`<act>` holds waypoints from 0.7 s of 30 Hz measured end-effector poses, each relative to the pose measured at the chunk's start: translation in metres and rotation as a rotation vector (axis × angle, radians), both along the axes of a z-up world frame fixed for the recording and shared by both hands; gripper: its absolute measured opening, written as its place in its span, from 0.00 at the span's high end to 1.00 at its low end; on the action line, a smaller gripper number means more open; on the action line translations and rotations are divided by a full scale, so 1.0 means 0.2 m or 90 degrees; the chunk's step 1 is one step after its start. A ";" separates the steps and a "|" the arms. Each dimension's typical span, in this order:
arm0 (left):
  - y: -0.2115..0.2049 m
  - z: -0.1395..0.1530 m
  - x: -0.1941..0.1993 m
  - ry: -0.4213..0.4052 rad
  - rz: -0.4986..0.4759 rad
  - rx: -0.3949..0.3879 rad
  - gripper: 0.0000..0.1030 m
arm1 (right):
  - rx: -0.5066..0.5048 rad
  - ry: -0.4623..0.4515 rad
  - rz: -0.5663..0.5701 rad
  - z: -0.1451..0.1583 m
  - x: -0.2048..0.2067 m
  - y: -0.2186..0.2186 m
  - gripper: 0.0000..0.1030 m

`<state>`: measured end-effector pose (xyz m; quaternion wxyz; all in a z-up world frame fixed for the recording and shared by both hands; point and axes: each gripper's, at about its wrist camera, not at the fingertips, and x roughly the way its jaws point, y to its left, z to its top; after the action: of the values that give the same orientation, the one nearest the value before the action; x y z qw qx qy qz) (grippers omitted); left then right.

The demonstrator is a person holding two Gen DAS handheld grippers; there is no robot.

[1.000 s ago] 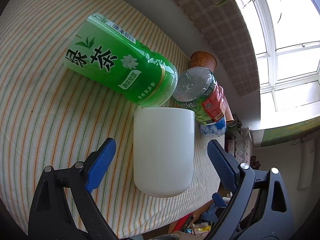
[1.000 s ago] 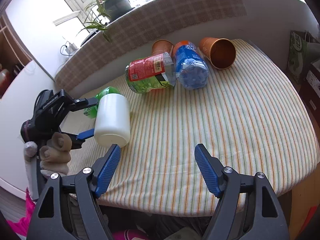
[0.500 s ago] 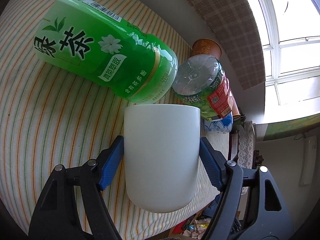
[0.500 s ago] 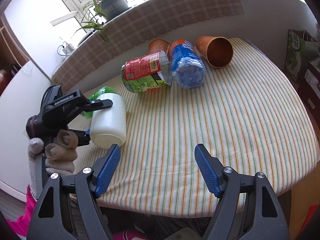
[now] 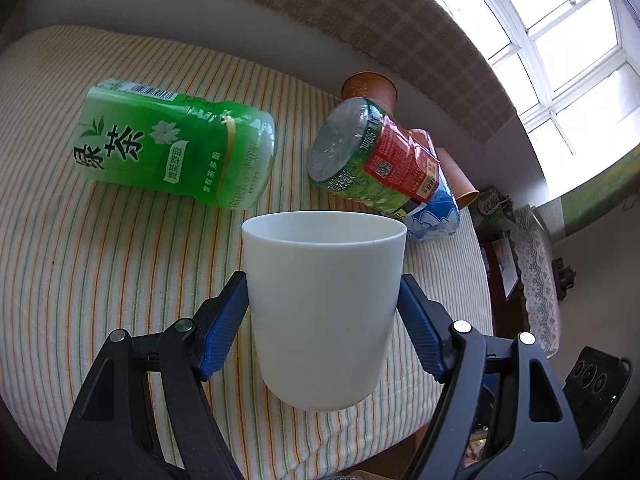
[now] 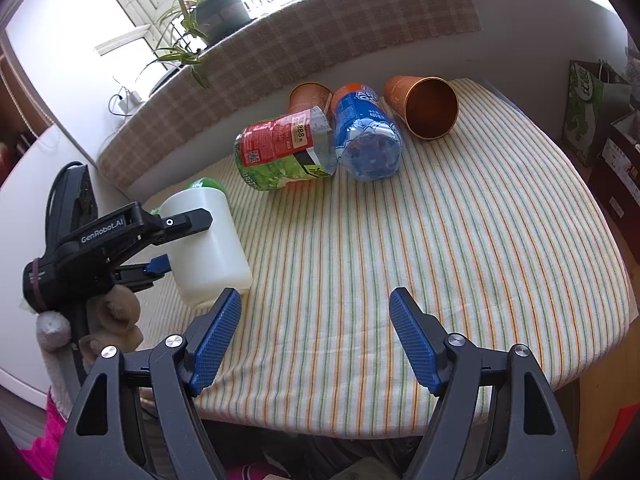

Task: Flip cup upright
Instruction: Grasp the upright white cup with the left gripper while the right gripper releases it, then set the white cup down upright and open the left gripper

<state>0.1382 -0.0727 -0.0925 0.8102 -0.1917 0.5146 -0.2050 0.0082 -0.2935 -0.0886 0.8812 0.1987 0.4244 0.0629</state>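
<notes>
Two blue pads (image 5: 226,322) of the left gripper (image 5: 323,320) clamped the white cup (image 5: 323,308) across its lower body, one on each side. The cup sat near the left front edge of the striped table (image 6: 480,260), tilted partway between lying and standing, its rim (image 5: 324,227) pointing away from the gripper and its rounded base nearest the camera. Whether the base touched the cloth could not be told. The right gripper (image 6: 315,338) hung over the front edge with its jaws wide and nothing between them.

The step in hand appeared to be the rotation to upright. To do it well, the grip needed to remain firm and level, since the smooth, tapering wall could slip between the pads. The wrist needed to turn until the rim faced straight up, and the base had to sit flat on the cloth before release.

The green bottle (image 5: 176,146) lay just beyond the rim, with the red-labelled bottle (image 5: 372,160) to its right. Keeping the turn in place would have avoided knocking them.
</notes>
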 end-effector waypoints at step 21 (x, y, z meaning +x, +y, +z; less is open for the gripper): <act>-0.21 0.11 -0.18 -0.199 -0.067 0.189 0.26 | 0.014 0.013 -0.039 -0.04 -0.02 -0.09 0.26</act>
<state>0.1031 -0.1149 -0.0696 0.8877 -0.0093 0.4165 -0.1961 0.0034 -0.3113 -0.0973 0.8760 0.2220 0.4263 0.0386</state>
